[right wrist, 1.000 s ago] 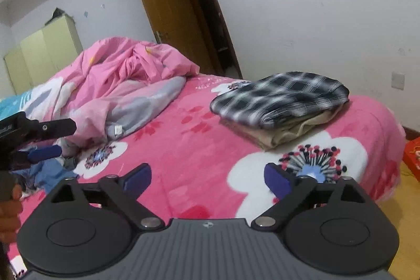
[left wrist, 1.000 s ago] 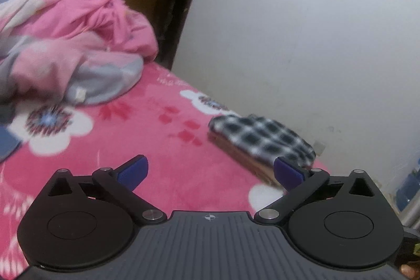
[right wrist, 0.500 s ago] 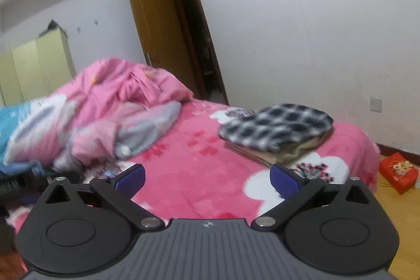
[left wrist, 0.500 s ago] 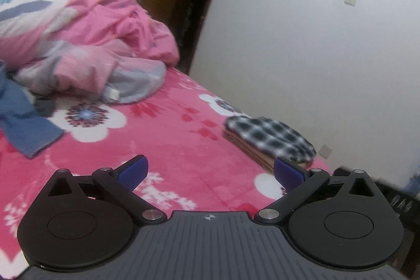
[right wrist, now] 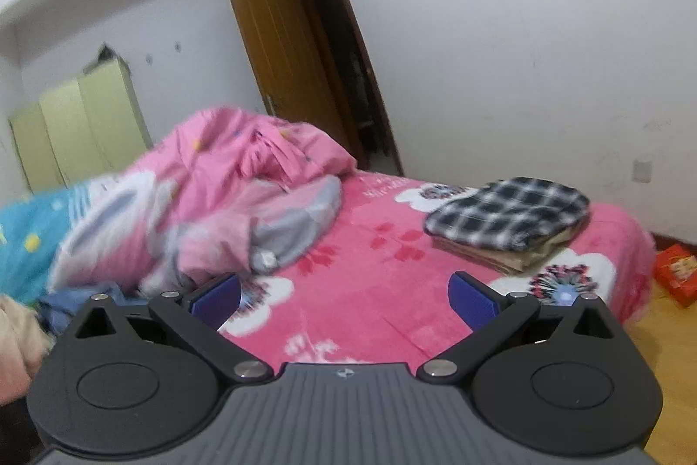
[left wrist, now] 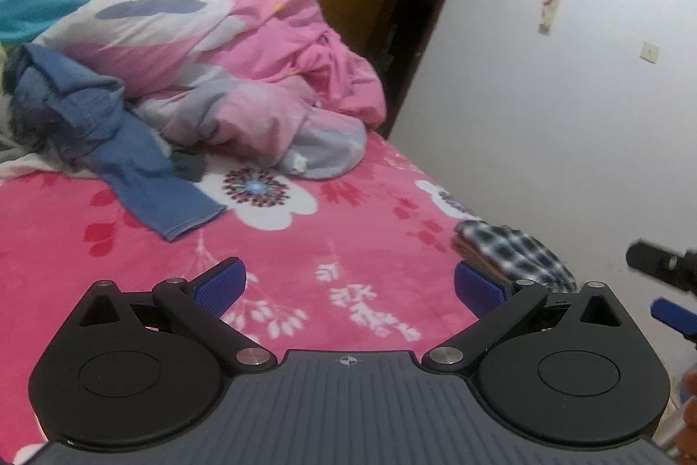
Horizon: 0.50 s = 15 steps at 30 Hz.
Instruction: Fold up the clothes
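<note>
A folded black-and-white plaid garment [right wrist: 507, 213] tops a stack at two o'clock, a crumpled blue denim garment [left wrist: 126, 142] lies unfolded at ten, and both hand-held grippers, left [left wrist: 350, 286] and right [right wrist: 344, 297], are spread and empty.

Filling the lower half of each frame, the left tool [left wrist: 350, 287] and the right tool [right wrist: 344, 295] look alike: a ribbed grey plastic body with a small crosshair mark, two round black housings, black link arms with silver screws, and blue textured fingertip pads [left wrist: 220, 286].
</note>
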Each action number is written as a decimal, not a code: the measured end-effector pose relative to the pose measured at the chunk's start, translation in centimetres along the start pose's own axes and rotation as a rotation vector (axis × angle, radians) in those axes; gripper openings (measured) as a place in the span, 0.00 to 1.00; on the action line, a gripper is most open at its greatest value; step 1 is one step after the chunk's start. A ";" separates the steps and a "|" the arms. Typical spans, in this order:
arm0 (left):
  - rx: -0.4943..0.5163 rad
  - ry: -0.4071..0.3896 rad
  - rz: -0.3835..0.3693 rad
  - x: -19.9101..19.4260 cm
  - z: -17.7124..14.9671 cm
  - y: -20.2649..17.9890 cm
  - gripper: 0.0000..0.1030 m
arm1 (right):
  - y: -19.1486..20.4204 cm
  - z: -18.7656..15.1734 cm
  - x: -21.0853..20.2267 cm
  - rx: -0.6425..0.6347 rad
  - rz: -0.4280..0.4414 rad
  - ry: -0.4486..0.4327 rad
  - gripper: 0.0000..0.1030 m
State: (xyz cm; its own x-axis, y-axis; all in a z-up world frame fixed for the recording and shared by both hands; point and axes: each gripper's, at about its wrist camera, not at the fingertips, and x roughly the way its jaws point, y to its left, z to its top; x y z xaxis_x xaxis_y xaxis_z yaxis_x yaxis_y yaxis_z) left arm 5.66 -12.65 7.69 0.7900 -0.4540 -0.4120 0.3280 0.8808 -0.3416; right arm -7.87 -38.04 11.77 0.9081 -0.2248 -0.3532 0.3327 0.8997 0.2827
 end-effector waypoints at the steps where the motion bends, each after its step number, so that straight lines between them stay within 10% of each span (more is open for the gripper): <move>1: -0.004 0.000 -0.001 -0.2 -0.1 0.1 1.00 | 0.1 -0.2 0.0 -0.025 -0.015 0.014 1.00; 15: 0.083 0.033 -0.055 0.2 -1.3 -4.4 1.00 | -1.8 -1.9 -1.5 -0.221 -0.280 0.058 1.00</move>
State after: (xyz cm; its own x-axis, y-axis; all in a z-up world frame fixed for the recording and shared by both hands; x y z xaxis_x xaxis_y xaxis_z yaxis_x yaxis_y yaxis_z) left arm 3.67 -16.76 8.02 0.7525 -0.5051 -0.4226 0.4132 0.8618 -0.2941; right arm -10.34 -38.59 10.13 0.7714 -0.4584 -0.4414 0.4979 0.8667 -0.0299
